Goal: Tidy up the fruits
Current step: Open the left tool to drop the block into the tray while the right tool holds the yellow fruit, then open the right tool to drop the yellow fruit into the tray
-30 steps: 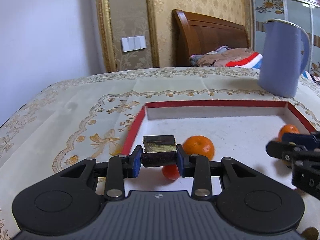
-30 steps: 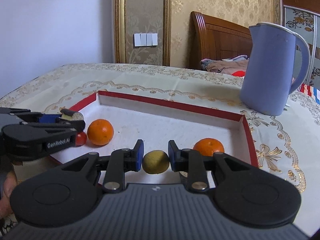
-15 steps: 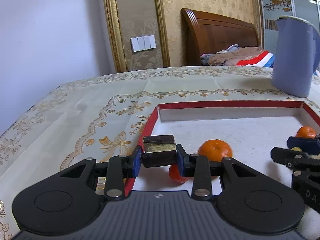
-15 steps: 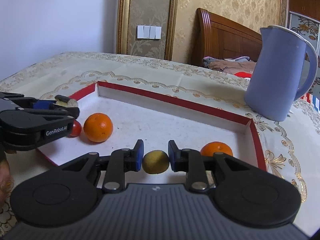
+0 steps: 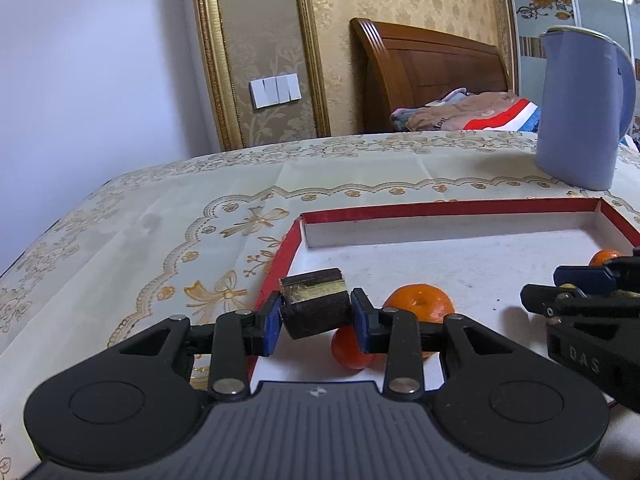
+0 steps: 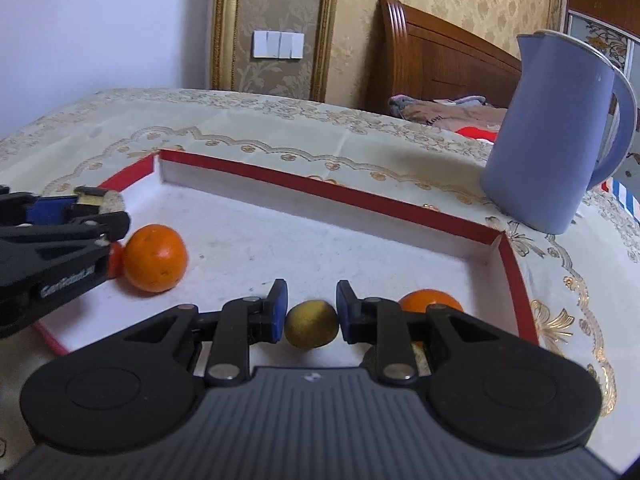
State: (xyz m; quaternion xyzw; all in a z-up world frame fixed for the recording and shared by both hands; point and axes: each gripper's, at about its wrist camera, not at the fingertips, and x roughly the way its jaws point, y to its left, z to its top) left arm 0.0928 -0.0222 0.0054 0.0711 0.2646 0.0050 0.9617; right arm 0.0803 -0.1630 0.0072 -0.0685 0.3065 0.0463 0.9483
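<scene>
Fruit sits in and over a shallow red-rimmed tray with a white floor, lying on a cream tablecloth patterned in gold. Seen from the right wrist, a large orange rests on the tray floor at about nine o'clock from the tray's middle, with a small red fruit touching its left side, half hidden behind the other tool. A second orange lies toward the tray's near right corner, at about four o'clock, partly behind the right gripper's finger.

The right gripper is clamped on a small yellow-green round fruit, pads pressing both its sides, over the tray's near edge. Whether that fruit touches the floor, I can't tell.

Over on the left, the left gripper is closed on a dark brown block with a pale yellowish cut face, squeezed between the blue pads above the tray's left rim. Just beyond it, at one o'clock, the large orange and the red fruit sit side by side on the floor.

Outside the tray, a lavender-blue jug stands upright on the cloth past the far right corner, at two o'clock.
</scene>
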